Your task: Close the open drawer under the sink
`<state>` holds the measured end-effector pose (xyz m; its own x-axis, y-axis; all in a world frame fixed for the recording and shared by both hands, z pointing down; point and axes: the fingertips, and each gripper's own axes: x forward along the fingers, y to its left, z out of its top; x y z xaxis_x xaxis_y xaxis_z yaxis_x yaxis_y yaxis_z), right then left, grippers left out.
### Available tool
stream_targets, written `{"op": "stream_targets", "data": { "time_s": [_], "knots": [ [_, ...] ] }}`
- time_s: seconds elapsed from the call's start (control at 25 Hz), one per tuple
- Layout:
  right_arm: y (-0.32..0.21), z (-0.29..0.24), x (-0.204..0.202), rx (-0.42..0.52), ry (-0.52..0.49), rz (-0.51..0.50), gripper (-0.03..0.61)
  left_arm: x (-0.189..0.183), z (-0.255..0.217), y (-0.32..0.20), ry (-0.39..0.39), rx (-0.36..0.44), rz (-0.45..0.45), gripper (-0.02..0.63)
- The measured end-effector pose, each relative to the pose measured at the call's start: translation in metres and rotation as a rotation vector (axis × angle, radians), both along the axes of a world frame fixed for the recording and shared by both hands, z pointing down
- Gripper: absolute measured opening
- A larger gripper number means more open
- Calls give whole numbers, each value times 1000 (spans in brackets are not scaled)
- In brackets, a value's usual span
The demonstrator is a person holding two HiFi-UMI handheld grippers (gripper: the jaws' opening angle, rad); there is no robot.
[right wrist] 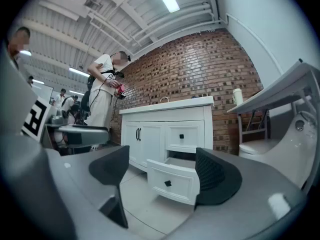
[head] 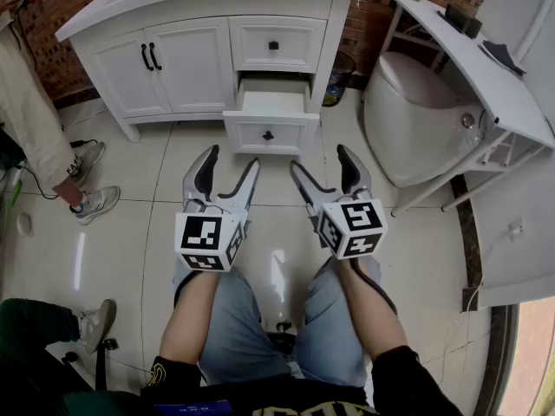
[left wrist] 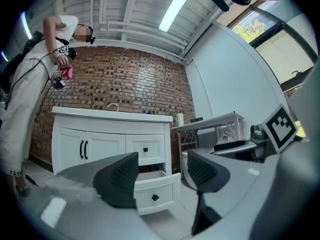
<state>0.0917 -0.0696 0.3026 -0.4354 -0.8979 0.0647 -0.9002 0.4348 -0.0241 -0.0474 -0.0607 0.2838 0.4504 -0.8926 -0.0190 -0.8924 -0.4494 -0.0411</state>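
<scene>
A white vanity cabinet point(head: 156, 59) stands against a brick wall. Its lower right drawer point(head: 270, 133) is pulled out, with a small black knob point(head: 268, 135) on its front; the drawer above it is closed. My left gripper point(head: 227, 167) and right gripper point(head: 323, 167) hover side by side above the tiled floor, short of the drawer front, both open and empty. The open drawer point(left wrist: 156, 191) shows between the left jaws in the left gripper view. In the right gripper view the drawer point(right wrist: 172, 180) sits between the wide-apart jaws, well ahead of them.
A white toilet point(head: 416, 120) and a slanted white folding table point(head: 473, 59) stand to the right of the cabinet. A person point(head: 39, 128) stands at the left by the cabinet doors. A small bin point(head: 338, 76) sits beside the cabinet's right side.
</scene>
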Motion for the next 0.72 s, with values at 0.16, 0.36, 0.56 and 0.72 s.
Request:
{"op": "stream_targets", "data": {
  "time_s": [0.16,0.36,0.56,0.72],
  "knots": [
    [-5,-9,3,-45,32,-35,410,-10,-8,-4,45,10,5,301],
    [-8,-5,2,-41,103,-55,376,-19,-15,-12,62,26,11,299],
    [-21,26,-9,-108,88,-94,373,-10,-9,-21,56,22,40,302],
    [-41,57,-17,-180,87,-143,370,1,0,-36,97,-26,89,300]
  ]
}}
